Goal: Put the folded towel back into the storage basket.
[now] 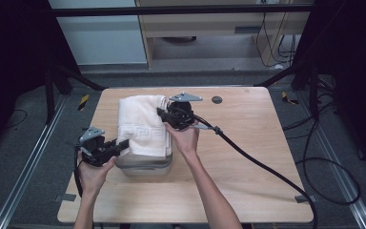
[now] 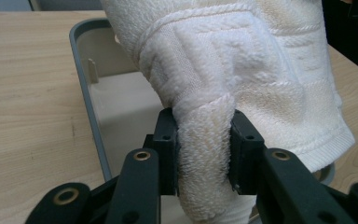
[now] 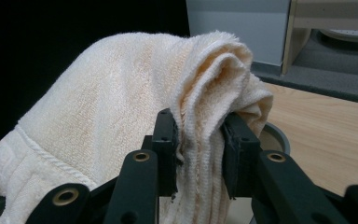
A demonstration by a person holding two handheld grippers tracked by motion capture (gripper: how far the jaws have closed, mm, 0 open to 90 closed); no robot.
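My left claw [image 1: 122, 145] is clamped on a bunched fold of the thick, cream-white terry towel with a woven key-pattern band [image 1: 140, 125]; in the left gripper view the cloth [image 2: 242, 70] bulges out above and below the two black jaws, which press it from both sides. My right claw [image 1: 162, 114] is likewise pinched on the towel, on several gathered layers at its far side, and in the right gripper view those layers [image 3: 135, 102] hang down between the jaws while the rest drapes off to one side.

The towel is stretched between my two claws and lies across the top of a grey, rounded-rectangular plastic tub [image 1: 145, 167], covering most of its opening. In the left gripper view the tub's grey rim [image 2: 85, 88] and its pale inner floor show beneath the lifted cloth. The tub sits on the light wooden surface [image 1: 248, 157], toward its near left part. My left hand [image 1: 94, 171] grips its tool beside the tub's left end; my right hand [image 1: 185, 139] holds its tool just beyond the tub's right side. A thick black cable [image 1: 262, 167] trails from the right tool across the surface to the right.
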